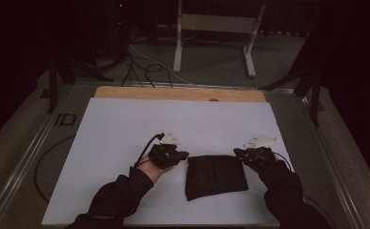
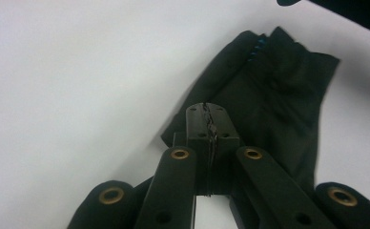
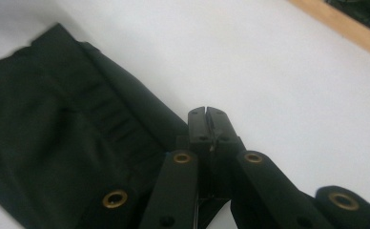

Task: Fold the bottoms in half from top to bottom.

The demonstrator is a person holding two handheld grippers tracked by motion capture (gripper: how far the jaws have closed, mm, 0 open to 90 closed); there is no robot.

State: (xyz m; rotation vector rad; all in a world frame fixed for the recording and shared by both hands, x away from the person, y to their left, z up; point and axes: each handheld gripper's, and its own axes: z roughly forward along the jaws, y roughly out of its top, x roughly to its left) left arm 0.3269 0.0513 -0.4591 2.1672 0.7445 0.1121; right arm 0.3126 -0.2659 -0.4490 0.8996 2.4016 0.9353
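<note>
- Folded black fabric garment, with a gathered band along its far edge, lies flat on the white sheet that covers the worktop, near the person and a little right of the middle.
- Left gripper sits just beside the garment's far-left corner; in the left gripper view its jaws are pressed together with nothing between them.
- Right gripper sits just beside the far-right corner; the right gripper view shows it closed and empty as well, with the cloth to its left.
- Long axis of the garment runs roughly left to right, slightly skewed, with the gathered band facing away from the person.
- Judging by this, the fold looks complete or nearly so. Any next fold would call for opening both grippers before coming down on the cloth.
- To do it well, pinch one layer stack at each far corner evenly, and move both hands together so the edges stay aligned.
- A risk is dragging the cloth across the sheet and undoing the neat shape.
</note>
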